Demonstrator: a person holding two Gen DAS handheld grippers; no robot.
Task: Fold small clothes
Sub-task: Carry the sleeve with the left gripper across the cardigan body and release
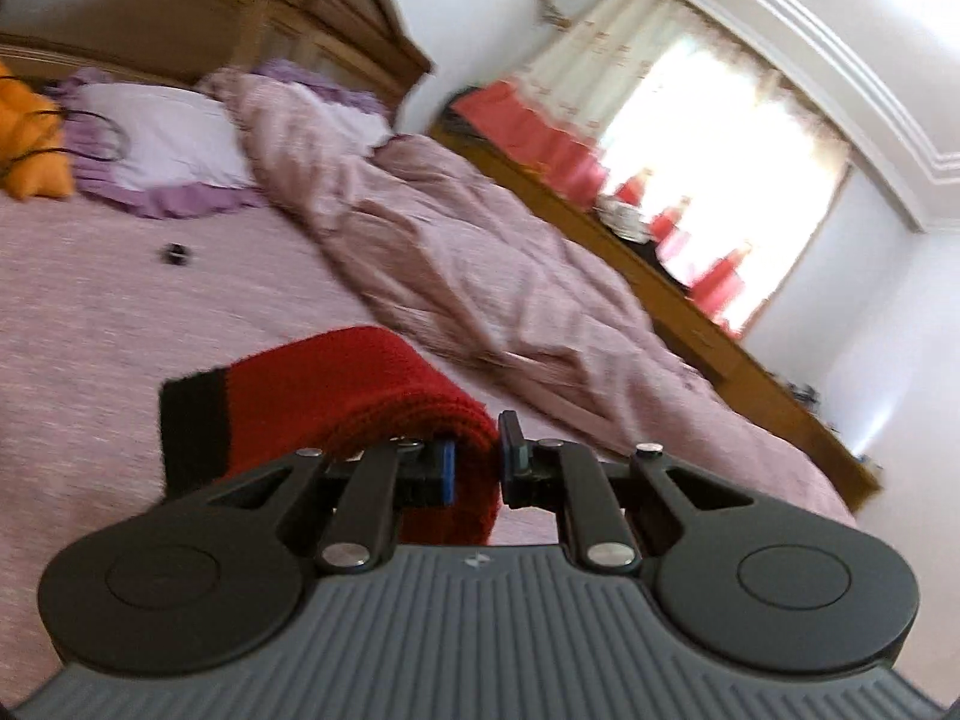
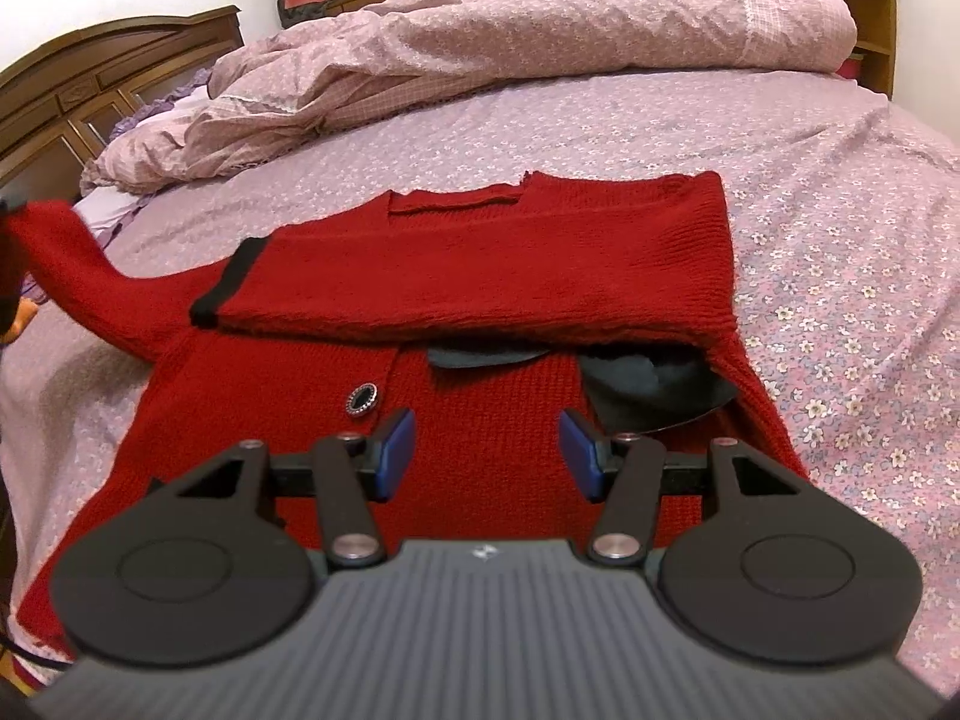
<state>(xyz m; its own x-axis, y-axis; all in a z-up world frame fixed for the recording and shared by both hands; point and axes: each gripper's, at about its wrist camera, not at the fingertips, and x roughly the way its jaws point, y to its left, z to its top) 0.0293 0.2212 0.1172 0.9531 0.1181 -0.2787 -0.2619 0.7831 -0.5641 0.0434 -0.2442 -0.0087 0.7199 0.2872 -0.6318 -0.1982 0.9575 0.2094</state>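
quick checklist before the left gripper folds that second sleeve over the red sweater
1. Left gripper clamped on the lifted sleeve: ok.
2. Right gripper open, holding nothing: ok.
3. First sleeve already folded across the sweater body: ok.
4. Black cuff of the lifted sleeve free, not caught: ok.
5. Body lying flat: not ok, a dark lining pokes out under the folded sleeve.
6. Sweater's lower hem straight: cannot tell, hidden by the gripper.

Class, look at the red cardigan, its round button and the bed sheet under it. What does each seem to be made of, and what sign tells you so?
Red cardigan: knitted yarn, probably wool or acrylic; ribbed stitches and a fuzzy matte surface show.
Round button: glossy black centre in a sparkly rim, perhaps plastic with metal or rhinestones.
Bed sheet: thin woven cloth, likely cotton; flat matte floral print with soft creases.
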